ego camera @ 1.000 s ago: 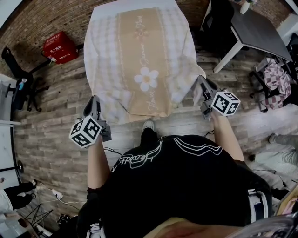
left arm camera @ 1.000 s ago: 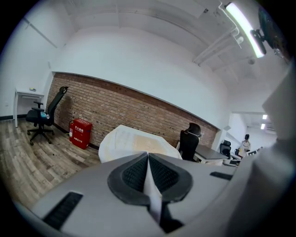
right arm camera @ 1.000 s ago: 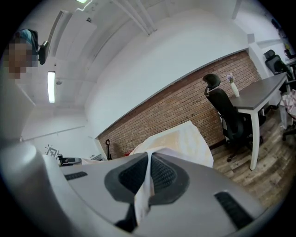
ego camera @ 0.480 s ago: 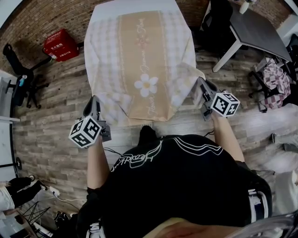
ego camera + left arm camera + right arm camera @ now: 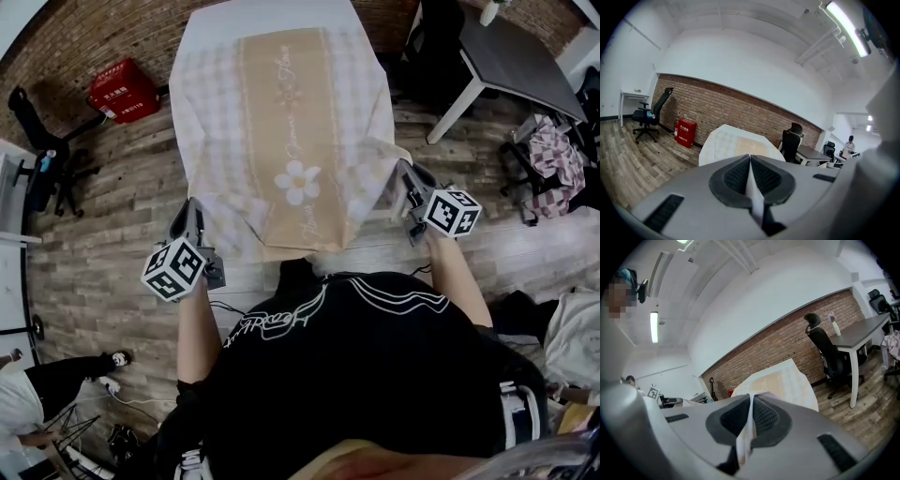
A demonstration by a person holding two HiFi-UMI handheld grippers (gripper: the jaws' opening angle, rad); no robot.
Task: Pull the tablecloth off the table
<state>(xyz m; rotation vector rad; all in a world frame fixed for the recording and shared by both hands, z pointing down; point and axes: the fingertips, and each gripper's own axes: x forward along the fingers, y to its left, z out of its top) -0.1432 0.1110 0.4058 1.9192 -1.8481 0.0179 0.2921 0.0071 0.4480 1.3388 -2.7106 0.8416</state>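
A white-and-tan checked tablecloth with a daisy print covers the table in the head view, and its near end hangs pulled toward me. My left gripper is shut on the cloth's near left corner. My right gripper is shut on the near right corner. In the left gripper view a thin fold of the tablecloth is pinched between the dark pads. The right gripper view shows the same: tablecloth clamped between pads, with the covered table beyond.
A red box stands on the wood floor left of the table. A dark desk and black chair stand at the right. An office chair is at far left. A person's leg shows at lower left.
Both grippers have moved back toward me with the cloth corners, and the daisy print and cloth have slid nearer. A person at lower left has shifted.
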